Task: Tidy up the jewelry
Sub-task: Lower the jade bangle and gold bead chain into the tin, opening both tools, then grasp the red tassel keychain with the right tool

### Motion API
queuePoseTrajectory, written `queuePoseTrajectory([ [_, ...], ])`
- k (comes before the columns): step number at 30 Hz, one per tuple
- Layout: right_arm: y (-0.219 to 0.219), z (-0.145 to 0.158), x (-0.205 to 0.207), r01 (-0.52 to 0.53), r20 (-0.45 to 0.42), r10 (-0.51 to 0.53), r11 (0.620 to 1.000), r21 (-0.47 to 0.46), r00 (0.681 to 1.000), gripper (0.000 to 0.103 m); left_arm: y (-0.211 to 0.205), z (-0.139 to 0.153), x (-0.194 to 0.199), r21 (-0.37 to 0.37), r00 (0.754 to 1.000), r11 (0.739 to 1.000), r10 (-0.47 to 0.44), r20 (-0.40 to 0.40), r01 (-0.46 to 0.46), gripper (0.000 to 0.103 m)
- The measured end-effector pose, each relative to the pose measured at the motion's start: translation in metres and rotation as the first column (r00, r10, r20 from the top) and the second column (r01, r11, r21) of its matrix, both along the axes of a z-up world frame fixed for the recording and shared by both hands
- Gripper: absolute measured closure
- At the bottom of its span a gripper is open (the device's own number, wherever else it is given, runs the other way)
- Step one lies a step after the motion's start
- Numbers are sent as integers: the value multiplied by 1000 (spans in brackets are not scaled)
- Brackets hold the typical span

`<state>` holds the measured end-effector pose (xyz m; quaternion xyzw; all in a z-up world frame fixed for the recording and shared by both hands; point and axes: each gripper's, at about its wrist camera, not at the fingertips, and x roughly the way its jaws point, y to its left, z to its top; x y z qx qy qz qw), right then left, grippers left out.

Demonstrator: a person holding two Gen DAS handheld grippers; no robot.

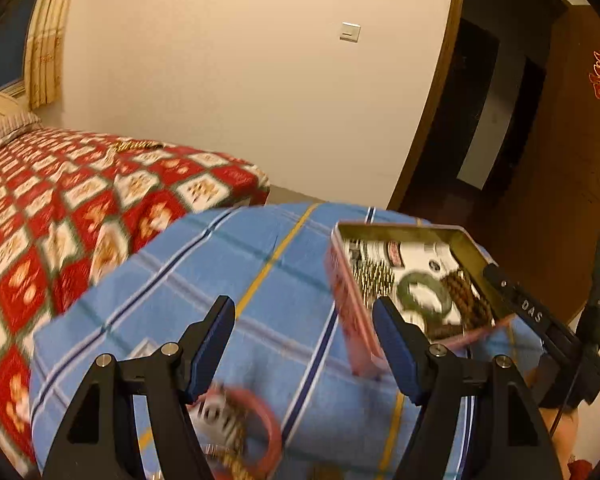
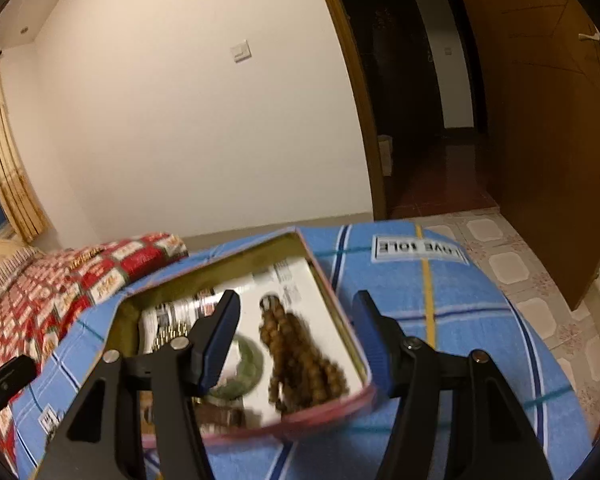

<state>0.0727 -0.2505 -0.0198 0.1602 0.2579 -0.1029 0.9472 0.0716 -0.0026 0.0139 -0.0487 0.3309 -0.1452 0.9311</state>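
Left gripper [image 1: 304, 344] has its jaws wide open and empty, with a red bangle [image 1: 260, 424] lying loose on the blue cloth [image 1: 204, 264] just below them. The tin [image 2: 236, 332] sits off to its right. Right gripper [image 2: 296, 340] is wide open too, empty, right over the tin's beads [image 2: 300, 364], so left looks nearer the bangle

You have one tin [image 2: 340, 312], one green bangle [image 1: 422, 294], one red bangle [image 1: 270, 432] and two bead strings (blurred) [image 2: 304, 364].
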Motion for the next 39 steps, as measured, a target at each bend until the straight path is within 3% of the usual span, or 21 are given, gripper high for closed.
queuePoseTrajectory([
  [12,32,0,-42,-16,-1,16,996,-85,1000,39,24,-20,-41,20,1000,1000,14,-12,-14,32],
  [20,64,-3,-53,-131,-25,129,982,-135,991,39,66,-27,-68,107,997,991,75,0,-75,32],
  [24,78,-7,-57,-212,-49,208,970,-117,977,39,91,-32,-76,125,992,985,124,-14,-122,32],
  [28,101,-12,-63,-336,-79,330,938,-82,941,39,109,-37,-80,117,988,982,151,-22,-147,32],
  [31,124,-13,-70,-417,-98,408,903,-106,908,40,113,-40,-82,115,989,983,146,-27,-142,32],
  [39,180,-32,-68,-637,-234,606,766,-87,761,40,119,-41,-83,101,990,986,139,-32,-135,32],
])
